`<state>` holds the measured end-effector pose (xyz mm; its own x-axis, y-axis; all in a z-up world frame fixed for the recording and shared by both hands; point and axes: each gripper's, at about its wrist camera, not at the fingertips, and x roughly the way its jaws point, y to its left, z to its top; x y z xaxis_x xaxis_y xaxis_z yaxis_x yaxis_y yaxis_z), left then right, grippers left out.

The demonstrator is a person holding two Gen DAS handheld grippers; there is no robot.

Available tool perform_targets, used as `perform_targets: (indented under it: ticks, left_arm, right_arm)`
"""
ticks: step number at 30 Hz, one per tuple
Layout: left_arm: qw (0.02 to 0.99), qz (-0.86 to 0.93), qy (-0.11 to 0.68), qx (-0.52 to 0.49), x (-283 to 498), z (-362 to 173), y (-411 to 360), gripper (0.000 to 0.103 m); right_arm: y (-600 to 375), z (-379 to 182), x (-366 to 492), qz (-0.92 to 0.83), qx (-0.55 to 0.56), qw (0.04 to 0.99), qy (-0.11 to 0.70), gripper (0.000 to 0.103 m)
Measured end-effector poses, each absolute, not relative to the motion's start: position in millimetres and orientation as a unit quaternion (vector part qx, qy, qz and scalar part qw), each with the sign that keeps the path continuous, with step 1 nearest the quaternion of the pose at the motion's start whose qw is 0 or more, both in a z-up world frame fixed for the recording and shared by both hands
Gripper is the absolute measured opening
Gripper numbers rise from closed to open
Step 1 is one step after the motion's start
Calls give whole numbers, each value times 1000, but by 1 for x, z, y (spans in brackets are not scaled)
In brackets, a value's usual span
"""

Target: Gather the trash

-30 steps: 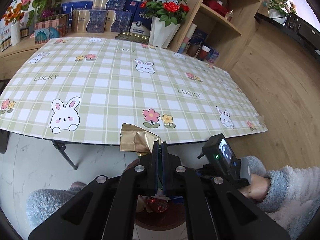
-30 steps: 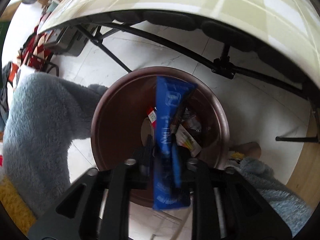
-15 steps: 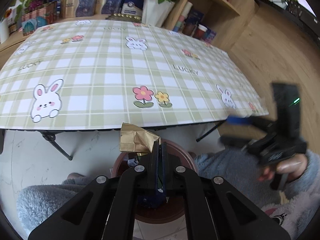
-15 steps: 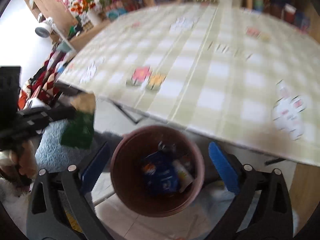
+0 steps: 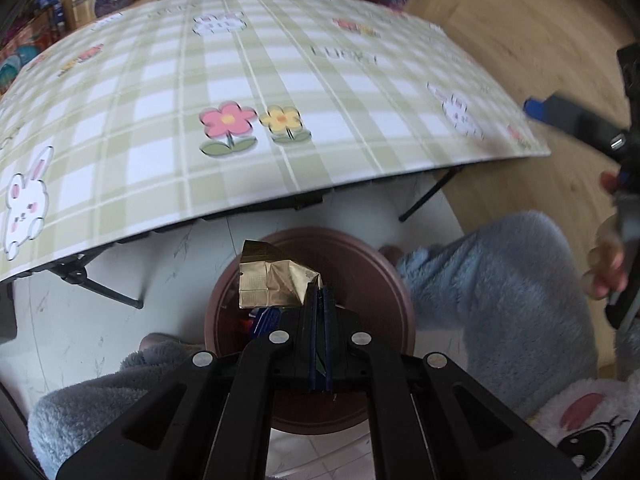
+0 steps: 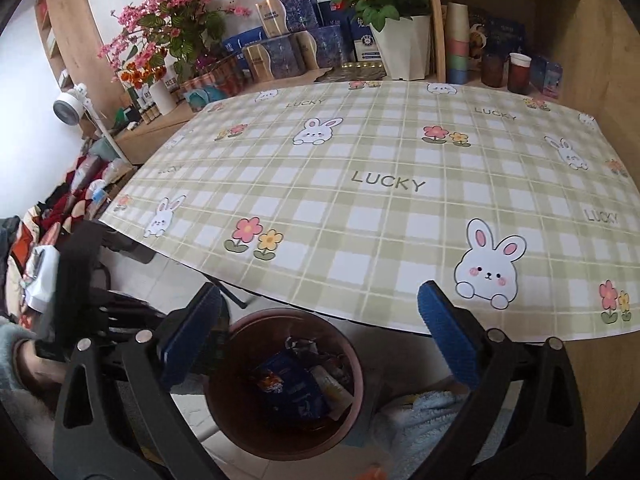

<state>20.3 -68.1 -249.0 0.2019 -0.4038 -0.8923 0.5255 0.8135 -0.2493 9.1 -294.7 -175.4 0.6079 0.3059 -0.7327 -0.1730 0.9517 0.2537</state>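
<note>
You have a folding table [image 6: 400, 184] filling the middle of the right wrist frame, covered by a green-and-white checked cloth [image 5: 280, 92] printed with rabbits, flowers and the word LUCKY. Below its near edge, at the bottom centre of both frames, a brown round bin [image 6: 236, 412] stands on the pale tiled floor [image 5: 100, 320], holding a blue packet [image 6: 296, 392] and other wrappers. At the right of the left wrist frame, the floor turns to wood [image 5: 520, 40].
</note>
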Motion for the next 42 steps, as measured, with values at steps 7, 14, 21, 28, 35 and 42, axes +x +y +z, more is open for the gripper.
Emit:
perform_targets:
  ticks: [7,14,21,28,35,42]
  left_arm:
    - [754,-312,574,76,25,-270,-82,3]
    - [765,-317,560,41,31,-264,-75,61]
    - [836,-275,475,20,36,-199,-50,87]
    - [922,-204,328,34,27,-87,-19,97]
    - [956,-149,251,39,13,-14,-4,97]
    - [967,-124,224,11,2,10,15,97]
  right_arm:
    - [-291,-176,6,132,76,893,423,97]
    - [-290,-172,2,134,77,895,419,97]
    - [-284,-150,1,127,57,905,402,97]
    - [-282,-102,4,115,44,928,351,97]
    - [-275,-55,5,117,39,945,304,97]
    - [-266,-35,-3,105,17,955,276,97]
